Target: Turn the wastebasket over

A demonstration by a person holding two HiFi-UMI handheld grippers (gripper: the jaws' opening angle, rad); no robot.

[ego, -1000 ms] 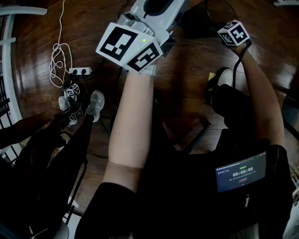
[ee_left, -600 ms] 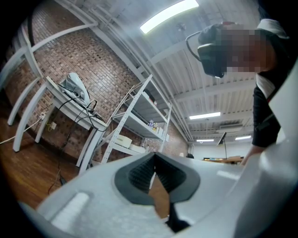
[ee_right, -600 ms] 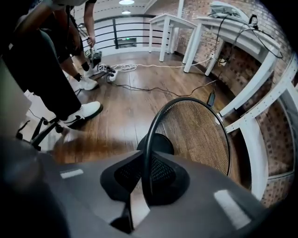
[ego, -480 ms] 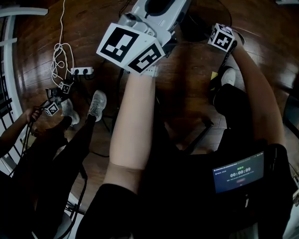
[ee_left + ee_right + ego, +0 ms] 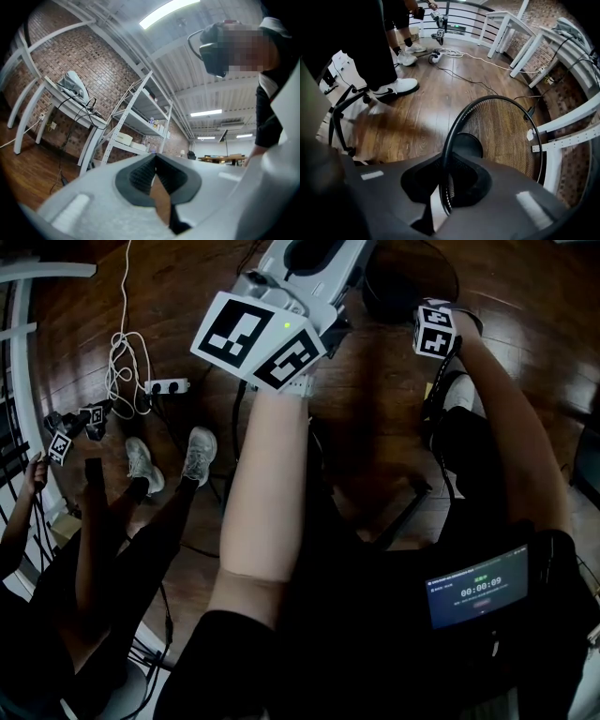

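Observation:
The wastebasket [image 5: 405, 279] is black wire mesh with a round rim and stands upright on the wood floor at the top of the head view. My right gripper [image 5: 431, 328] points straight down over its near rim. In the right gripper view the rim [image 5: 451, 136] runs between the opening jaws of my right gripper [image 5: 445, 187], with the mesh wall [image 5: 506, 136] beyond; the pads do not press on it. My left gripper [image 5: 155, 157] is held up near the head camera, aimed across the room, tips together and nothing in it.
Another person stands at the left holding small marker grippers [image 5: 73, 426], their shoes [image 5: 197, 454] on the floor. A power strip [image 5: 167, 385] with a white cable lies nearby. A chair base [image 5: 405, 504] is beside my feet. White desk legs [image 5: 562, 123] stand just behind the basket.
My right gripper has moved left and down onto the basket's rim and rolled about its axis. The person at the left shifted their grippers further left. My left gripper stayed put.

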